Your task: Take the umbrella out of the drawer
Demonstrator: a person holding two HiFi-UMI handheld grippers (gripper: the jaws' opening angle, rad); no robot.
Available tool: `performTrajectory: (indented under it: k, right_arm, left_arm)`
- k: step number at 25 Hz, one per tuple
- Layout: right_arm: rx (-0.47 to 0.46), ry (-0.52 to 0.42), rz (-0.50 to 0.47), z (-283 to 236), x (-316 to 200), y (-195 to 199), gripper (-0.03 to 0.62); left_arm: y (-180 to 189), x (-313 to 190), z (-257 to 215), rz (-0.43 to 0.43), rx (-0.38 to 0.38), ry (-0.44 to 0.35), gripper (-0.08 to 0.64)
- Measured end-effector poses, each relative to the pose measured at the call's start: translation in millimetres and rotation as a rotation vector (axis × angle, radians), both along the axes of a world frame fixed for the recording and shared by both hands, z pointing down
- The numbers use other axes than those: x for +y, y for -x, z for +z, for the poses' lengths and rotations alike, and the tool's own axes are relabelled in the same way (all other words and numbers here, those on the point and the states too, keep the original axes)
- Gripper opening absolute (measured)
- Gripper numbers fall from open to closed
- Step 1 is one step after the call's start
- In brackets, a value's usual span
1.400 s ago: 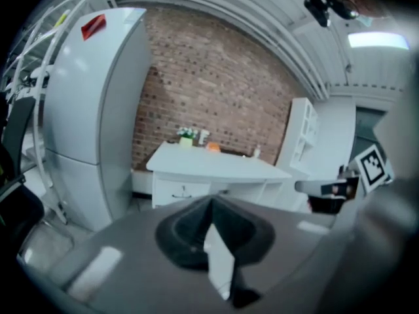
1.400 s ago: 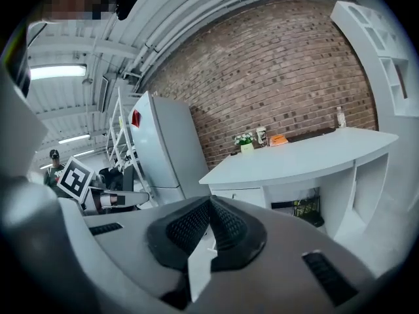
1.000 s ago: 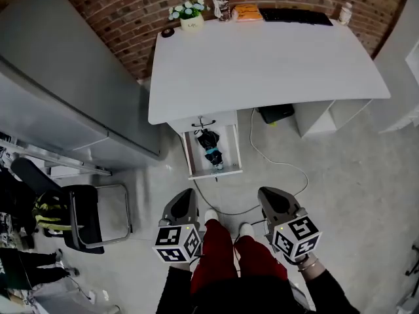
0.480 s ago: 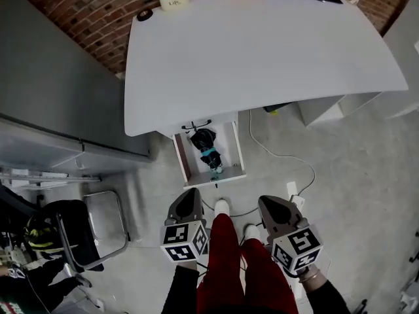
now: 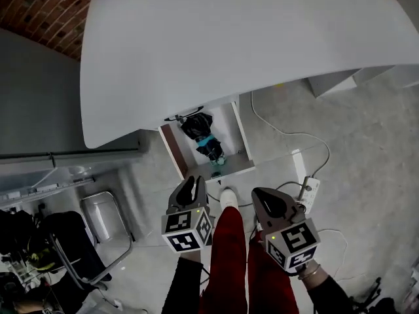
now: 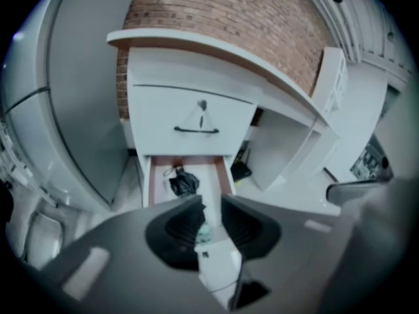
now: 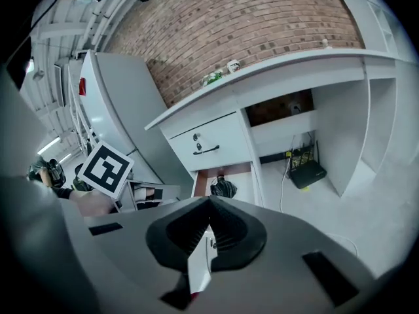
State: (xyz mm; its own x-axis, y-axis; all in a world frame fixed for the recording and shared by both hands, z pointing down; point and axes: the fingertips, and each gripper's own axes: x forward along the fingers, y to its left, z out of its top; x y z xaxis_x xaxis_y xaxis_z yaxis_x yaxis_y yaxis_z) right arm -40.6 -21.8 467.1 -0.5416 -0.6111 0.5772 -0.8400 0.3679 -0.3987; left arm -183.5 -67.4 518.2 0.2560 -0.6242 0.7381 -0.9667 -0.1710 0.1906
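The folded black umbrella (image 5: 205,139) with a teal strap lies in the open bottom drawer (image 5: 243,144) under the white desk (image 5: 229,44). My left gripper (image 5: 193,182) hovers just in front of the drawer's front edge. Its jaws are opening, with a narrow gap and nothing between them. In the left gripper view the umbrella (image 6: 184,182) lies beyond the left gripper (image 6: 211,205). My right gripper (image 5: 256,193) hangs to the right of the drawer front and is shut and empty. The right gripper view shows the umbrella (image 7: 224,188) past the right gripper (image 7: 209,202).
The drawer above (image 6: 196,120) is shut and has a black handle. A power strip (image 5: 309,190) and cables lie on the floor at the right. A chair (image 5: 98,224) stands at the left, a grey cabinet (image 5: 39,110) behind it. The person's shoe (image 5: 228,197) is near the drawer.
The view has sunk towards the desk, and the drawer looks larger. Both grippers have come down and forward, close to the drawer's front. The left jaws have parted slightly.
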Motion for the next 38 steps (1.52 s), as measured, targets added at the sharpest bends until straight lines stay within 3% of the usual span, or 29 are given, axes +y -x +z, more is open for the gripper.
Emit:
performTrajectory:
  k: [15,29,38]
  right_arm:
    - [-0.046,0.117,0.113,112,-19,6,-0.003]
    - [-0.073,0.166,0.249,159,-28,-12,-0.003]
    - [-0.074,0.181,0.291,179,-34,-15,-0.002]
  left_arm:
    - [-8,-42,134,-0.019,0.018,0.185,0.239]
    - [6,-67,214,-0.009,-0.071,0.332,0.293]
    - [2,-86,256,-0.050,-0.008,0.402,0.305]
